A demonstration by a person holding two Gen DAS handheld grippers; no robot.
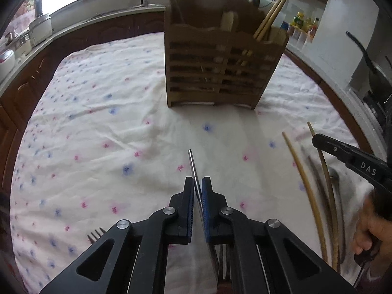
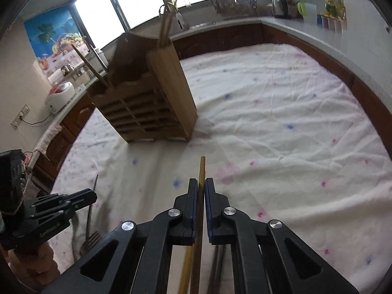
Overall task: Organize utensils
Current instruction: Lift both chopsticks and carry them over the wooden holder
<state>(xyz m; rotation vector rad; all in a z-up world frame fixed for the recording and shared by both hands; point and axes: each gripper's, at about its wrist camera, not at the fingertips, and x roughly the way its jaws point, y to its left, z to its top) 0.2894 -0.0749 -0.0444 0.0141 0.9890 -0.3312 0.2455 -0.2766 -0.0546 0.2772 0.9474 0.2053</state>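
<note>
A slatted wooden utensil holder [image 1: 220, 68] stands on the flowered tablecloth; it also shows in the right wrist view [image 2: 149, 100] with chopsticks [image 1: 272, 12] inside. My left gripper [image 1: 198, 183] is shut on a thin metal utensil handle [image 1: 192, 164], held above the cloth in front of the holder. My right gripper [image 2: 201, 186] is shut on a wooden chopstick [image 2: 202, 169]; in the left wrist view the right gripper [image 1: 343, 154] sits at the right. Loose chopsticks [image 1: 306, 186] lie beside it. A fork [image 1: 96, 234] lies at lower left; the fork also shows in the right wrist view [image 2: 91, 238].
The white flowered tablecloth [image 1: 98, 122] covers the table. Kitchen counters with a rice cooker [image 2: 60, 95], kettle [image 2: 279, 2] and a dish rack [image 2: 235, 5] ring the table. A pan handle [image 1: 362, 51] juts in at the right.
</note>
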